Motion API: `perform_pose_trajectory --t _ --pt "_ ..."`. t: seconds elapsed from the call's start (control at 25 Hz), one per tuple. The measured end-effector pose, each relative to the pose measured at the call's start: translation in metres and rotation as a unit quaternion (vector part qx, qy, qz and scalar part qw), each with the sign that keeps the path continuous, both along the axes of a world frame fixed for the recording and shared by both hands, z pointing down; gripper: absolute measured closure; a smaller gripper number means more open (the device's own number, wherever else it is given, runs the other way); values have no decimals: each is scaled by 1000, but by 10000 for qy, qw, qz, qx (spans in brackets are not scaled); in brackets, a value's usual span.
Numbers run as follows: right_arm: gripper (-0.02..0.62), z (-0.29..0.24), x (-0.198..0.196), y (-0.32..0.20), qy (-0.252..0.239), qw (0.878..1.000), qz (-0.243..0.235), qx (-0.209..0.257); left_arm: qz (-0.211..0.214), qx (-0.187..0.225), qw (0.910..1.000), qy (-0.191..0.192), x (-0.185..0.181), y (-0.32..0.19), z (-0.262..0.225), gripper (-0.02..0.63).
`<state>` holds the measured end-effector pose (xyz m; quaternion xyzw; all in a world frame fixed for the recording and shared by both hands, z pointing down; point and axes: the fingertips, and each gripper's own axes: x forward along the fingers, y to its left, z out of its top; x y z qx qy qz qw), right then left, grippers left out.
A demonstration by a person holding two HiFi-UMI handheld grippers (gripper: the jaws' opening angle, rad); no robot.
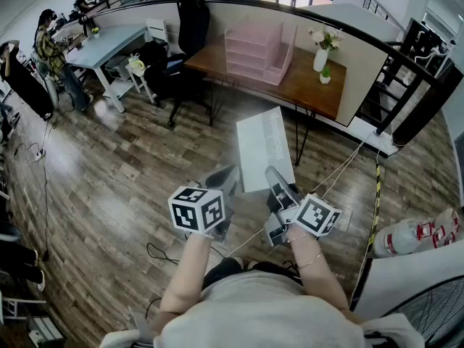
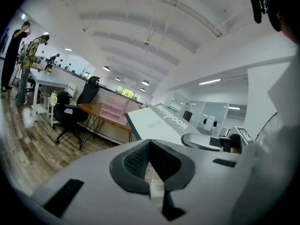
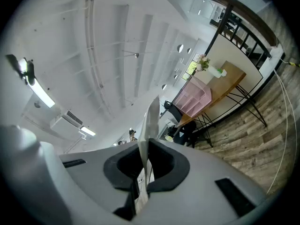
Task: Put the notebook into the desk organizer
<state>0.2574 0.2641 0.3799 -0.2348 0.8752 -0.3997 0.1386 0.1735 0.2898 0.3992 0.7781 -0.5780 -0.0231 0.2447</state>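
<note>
Right hand-held gripper (image 1: 277,185) is clamping the notebook (image 1: 262,147), long axis pointing ahead at the desk organizer (image 1: 254,49) (left hand-held gripper (image 1: 221,181) closed, empty).

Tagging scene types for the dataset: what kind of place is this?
Likely an open-plan office: a wooden desk carrying a pink desk organizer, a black office chair beside it, and people working at a white table farther back.

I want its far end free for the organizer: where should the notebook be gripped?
The near short edge, from the person's side, jaws across both covers, as the right gripper holds it. The notebook is thin and flat, and its far end points towards the desk organizer, probably free to slide in.
</note>
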Motion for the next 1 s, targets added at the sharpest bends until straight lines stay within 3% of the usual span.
perform_pose_trajectory --t 0.84,1.0 --pt "577 -6 -4 1 -40 9998 180 113 71 203 9995 -248 0 2 -10 597" --pt "577 -7 -10 -1 -88 9998 175 53 136 352 9981 -484 -4 2 -16 597"
